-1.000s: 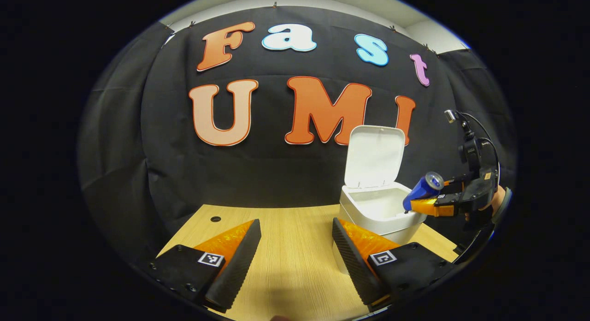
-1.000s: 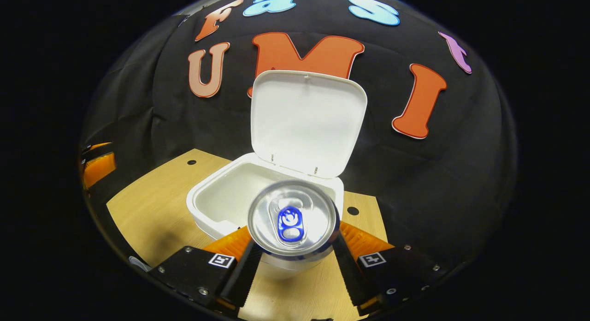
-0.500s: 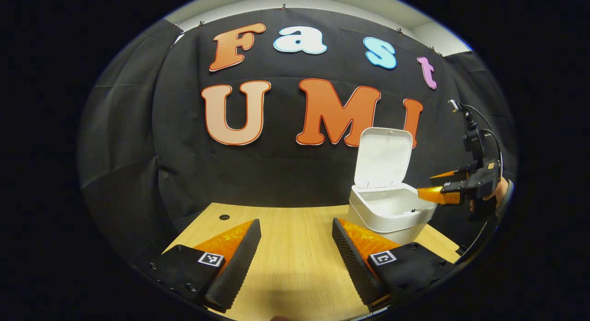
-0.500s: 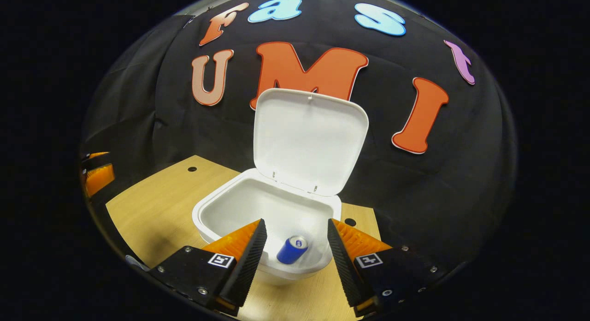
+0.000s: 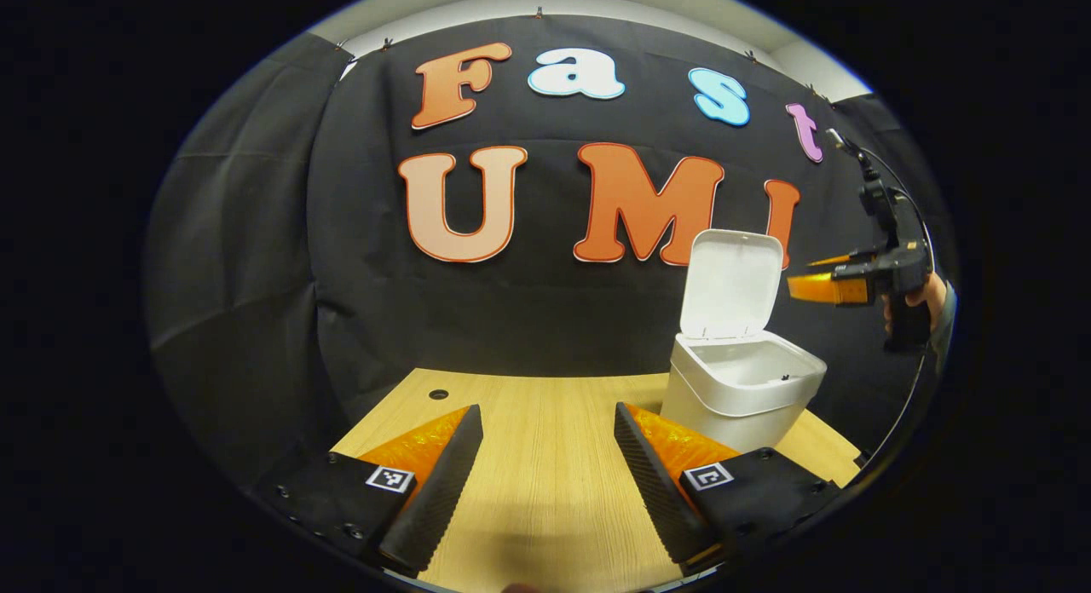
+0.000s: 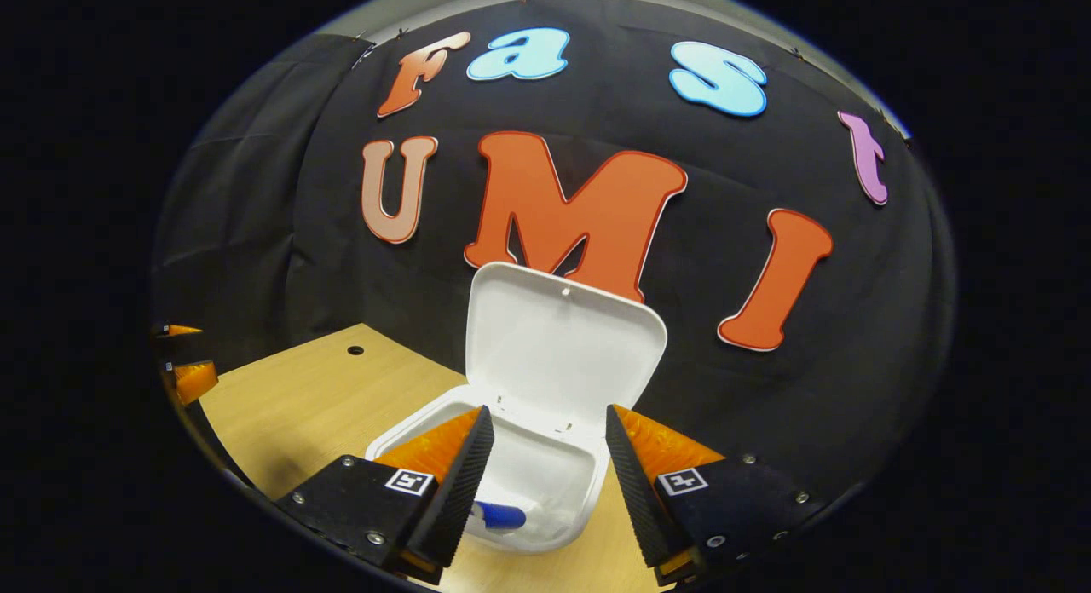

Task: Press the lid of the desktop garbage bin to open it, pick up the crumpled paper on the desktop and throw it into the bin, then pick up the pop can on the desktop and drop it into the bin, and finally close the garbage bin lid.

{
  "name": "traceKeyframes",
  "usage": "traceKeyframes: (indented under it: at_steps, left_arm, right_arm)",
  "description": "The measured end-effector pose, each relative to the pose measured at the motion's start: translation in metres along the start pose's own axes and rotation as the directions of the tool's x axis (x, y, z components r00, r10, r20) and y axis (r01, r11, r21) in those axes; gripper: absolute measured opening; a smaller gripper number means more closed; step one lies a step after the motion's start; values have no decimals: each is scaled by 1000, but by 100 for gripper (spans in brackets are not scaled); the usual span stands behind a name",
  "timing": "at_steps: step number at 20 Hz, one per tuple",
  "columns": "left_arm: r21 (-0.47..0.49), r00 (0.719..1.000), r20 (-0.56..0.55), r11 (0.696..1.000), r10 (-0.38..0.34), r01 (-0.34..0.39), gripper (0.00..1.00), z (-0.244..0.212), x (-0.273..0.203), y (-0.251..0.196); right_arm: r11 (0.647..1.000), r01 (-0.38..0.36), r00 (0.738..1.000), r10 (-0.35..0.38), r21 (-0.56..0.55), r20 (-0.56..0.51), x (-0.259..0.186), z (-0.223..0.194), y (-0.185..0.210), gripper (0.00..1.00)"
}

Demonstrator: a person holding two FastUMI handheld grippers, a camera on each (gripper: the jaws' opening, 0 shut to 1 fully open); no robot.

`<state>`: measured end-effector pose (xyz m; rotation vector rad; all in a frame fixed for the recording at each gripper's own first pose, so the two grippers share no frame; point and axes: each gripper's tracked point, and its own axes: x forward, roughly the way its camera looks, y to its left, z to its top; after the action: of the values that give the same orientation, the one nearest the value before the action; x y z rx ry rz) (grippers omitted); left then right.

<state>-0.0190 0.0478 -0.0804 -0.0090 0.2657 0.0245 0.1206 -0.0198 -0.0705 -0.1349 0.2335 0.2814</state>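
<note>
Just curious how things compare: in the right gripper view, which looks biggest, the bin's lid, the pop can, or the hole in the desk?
1. Lid, by far.
2. Pop can, partly hidden in the bin.
3. Desk hole, though it lies farther away, so that is unsure.

No readable text, label or number shows on any object here.

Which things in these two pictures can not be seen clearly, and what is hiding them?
- Crumpled paper: whether it lies in the bin cannot be told; the right gripper covers part of the inside in the right gripper view.
- Pop can: a blue piece shows beside one finger, the rest is hidden.
- Bin's inside, left gripper view: its rim blocks the bottom.
</note>
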Motion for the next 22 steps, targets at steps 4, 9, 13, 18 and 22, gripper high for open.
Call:
traceKeyframes:
  at_steps: [4, 9, 13, 18, 22]
  left_arm:
    - [2, 1000, -2, 1000, 20, -20, 99, -2, -3, 10]
    - [17, 999, 2, 999, 33, -33, 96, 0, -4, 20]
    - [9, 998, 6, 998, 60, -60, 99, -1, -5, 33]
    - [-25, 992, -11, 992, 123, -123, 99, -10, -5, 60]
    - [-41, 987, -45, 986, 157, -159, 98, -18, 3, 71]
  right_arm:
    - [1000, 5, 996, -5, -2, 86, 5, 48, -9, 81]
    - [999, 30, 981, -23, -35, 190, 20, 104, -14, 80]
    - [995, 67, 980, -52, -71, 191, 44, 119, -26, 80]
    - [999, 46, 985, -42, -17, 167, 77, 127, -25, 80]
    - [1000, 5, 994, -7, 22, 109, 104, 111, -17, 81]
